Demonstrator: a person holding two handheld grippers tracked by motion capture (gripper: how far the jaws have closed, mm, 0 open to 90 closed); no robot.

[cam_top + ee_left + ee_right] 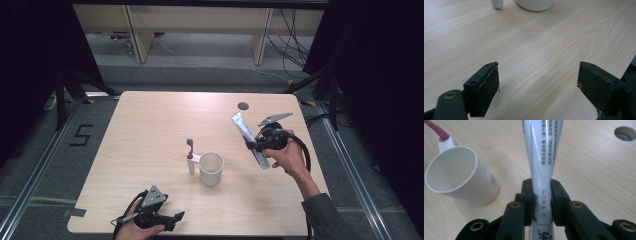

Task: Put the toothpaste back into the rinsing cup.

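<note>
The pale wooden table (150, 130) carries a white cup (211, 169) with a toothbrush (190, 156) upright just beside it. Right of the cup, lifted off the table, the right gripper (541, 197) has its jaws clenched on a white toothpaste tube (541, 157). The left gripper (537, 87) rests at the near edge, jaws spread wide and holding nothing.

A lab-style recording booth: a pale wooden table (150, 130) stands between black curtains (30, 60), with metal floor rails (30, 175), loose cables (292, 40) and a taped floor number (81, 135).
</note>
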